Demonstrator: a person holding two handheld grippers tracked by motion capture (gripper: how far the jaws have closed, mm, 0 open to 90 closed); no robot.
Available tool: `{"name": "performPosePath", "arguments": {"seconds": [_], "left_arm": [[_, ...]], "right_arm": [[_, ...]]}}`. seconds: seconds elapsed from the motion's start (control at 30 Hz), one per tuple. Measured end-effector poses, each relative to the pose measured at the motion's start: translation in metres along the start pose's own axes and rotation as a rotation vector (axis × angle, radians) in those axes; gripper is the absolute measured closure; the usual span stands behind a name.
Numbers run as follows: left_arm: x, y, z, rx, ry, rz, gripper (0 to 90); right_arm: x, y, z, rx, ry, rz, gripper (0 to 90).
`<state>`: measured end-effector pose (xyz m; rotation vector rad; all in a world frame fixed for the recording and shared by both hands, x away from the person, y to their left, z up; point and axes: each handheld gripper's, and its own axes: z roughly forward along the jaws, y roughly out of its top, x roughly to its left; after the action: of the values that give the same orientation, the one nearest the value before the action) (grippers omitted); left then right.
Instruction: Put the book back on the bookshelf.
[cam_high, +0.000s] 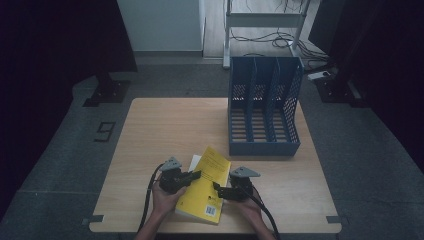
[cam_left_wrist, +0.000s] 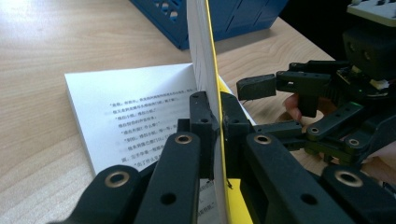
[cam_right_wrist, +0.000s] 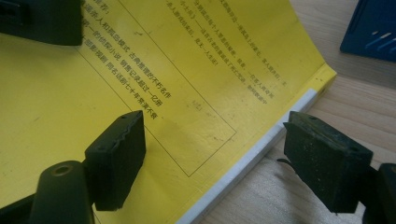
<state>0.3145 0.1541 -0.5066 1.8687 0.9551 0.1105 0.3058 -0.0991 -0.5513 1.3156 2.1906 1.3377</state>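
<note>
A yellow paperback book (cam_high: 207, 185) lies near the table's front edge, between my two grippers. My left gripper (cam_left_wrist: 218, 107) is shut on the book's yellow cover (cam_left_wrist: 213, 56) and a sheaf of pages, which stand lifted on edge. Beneath them a white printed page (cam_left_wrist: 130, 102) lies flat. In the high view the left gripper (cam_high: 196, 174) sits at the book's left side. My right gripper (cam_right_wrist: 219, 149) is open; one jaw hangs over the yellow cover (cam_right_wrist: 187, 60), the other over the bare wood beside the book's edge. It holds nothing.
A blue three-slot file holder (cam_high: 263, 107) stands at the back right of the wooden table (cam_high: 165, 125). The person's hands come in from the front edge. Cables and a metal frame lie on the floor beyond the table.
</note>
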Motion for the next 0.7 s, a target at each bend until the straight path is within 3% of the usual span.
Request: {"name": "performPosePath", "arguments": {"seconds": [0.3,0.7], "left_arm": [[-0.005,0.004,-0.01,-0.04,-0.028,0.015,87.3],[-0.013,0.012,-0.022,-0.044,-0.039,0.058,87.3]], "right_arm": [[-0.007,0.001,-0.004,-0.014,0.004,0.043,19.9],[-0.011,0.001,-0.007,-0.035,0.033,0.074,19.9]]}}
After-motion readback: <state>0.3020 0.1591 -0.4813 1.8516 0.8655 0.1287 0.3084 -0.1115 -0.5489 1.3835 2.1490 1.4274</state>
